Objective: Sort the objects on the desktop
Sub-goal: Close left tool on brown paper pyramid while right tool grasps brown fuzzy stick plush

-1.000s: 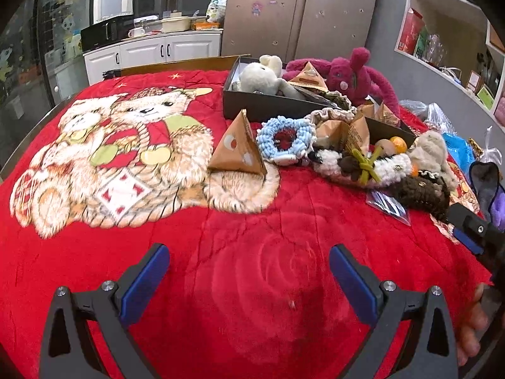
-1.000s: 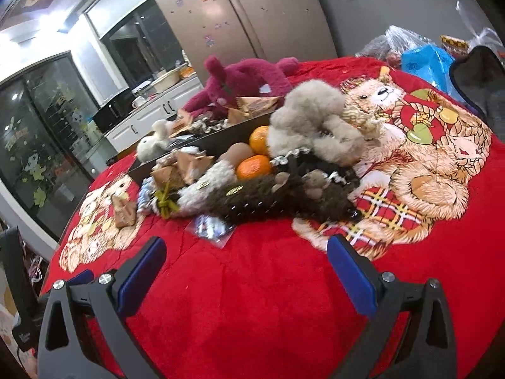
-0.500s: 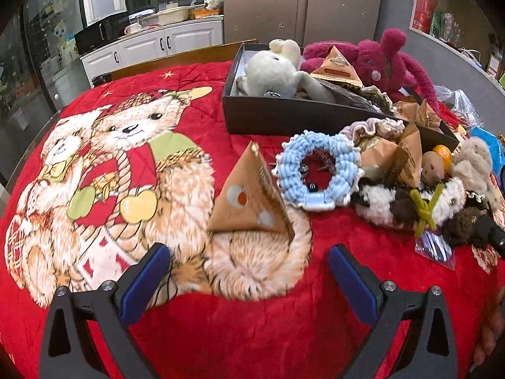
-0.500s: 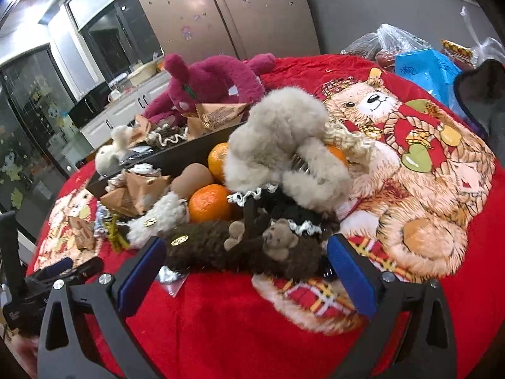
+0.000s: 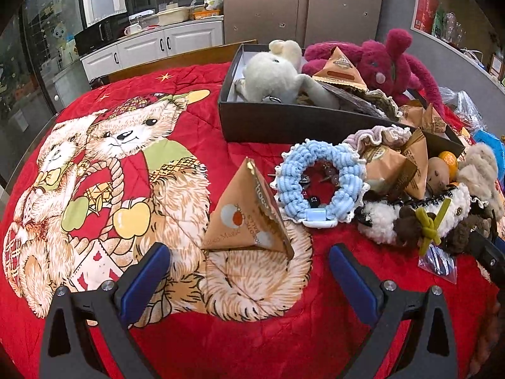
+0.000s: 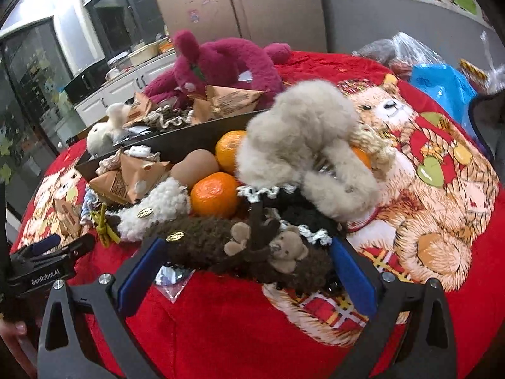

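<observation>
Counted ahead of the claws: three oranges (image 6: 214, 194), one egg (image 6: 195, 165), one magenta plush (image 6: 221, 63), one black box (image 5: 284, 120).

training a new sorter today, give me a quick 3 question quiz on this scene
1. True or false: the left tongs are shut on the pyramid packet.
2. Which item lies between the right tongs' open jaws? A) orange B) brown plush hair clip C) egg
3. Fill in: the white plush toy lies inside the black ____.

Key: 1 false, open and short of it; 2 B; 3 box.
</observation>
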